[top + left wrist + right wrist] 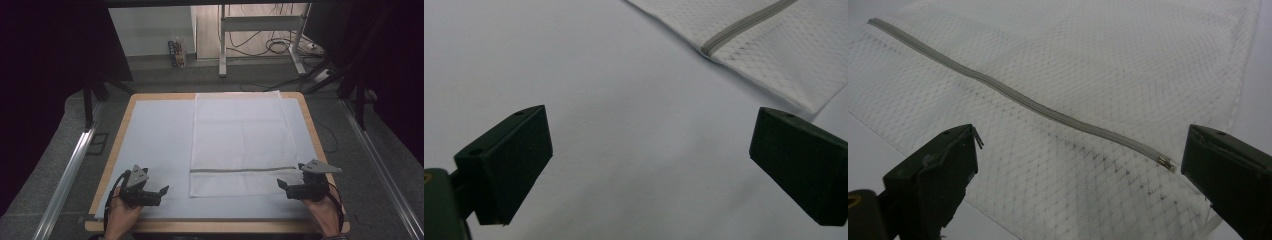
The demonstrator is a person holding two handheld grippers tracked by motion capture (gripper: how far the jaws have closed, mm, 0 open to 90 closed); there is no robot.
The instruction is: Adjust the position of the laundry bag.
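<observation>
So there's this white mesh laundry bag (242, 142) lying flat on the pale sheet (155, 145) covering the table, a bit right of centre, long side running away from the person. It reaches the table's far edge. A grey zipper (243, 170) crosses it near the closer end, zipped shut, with the small metal pull (1165, 161) at its right end.

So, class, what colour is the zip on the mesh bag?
Grey, on the white mesh bag; the zip shows best in the right gripper view.

Wood-edged table (125, 120) under pale sheet (155, 140); white mesh bag (242, 140) lies flat.
</observation>
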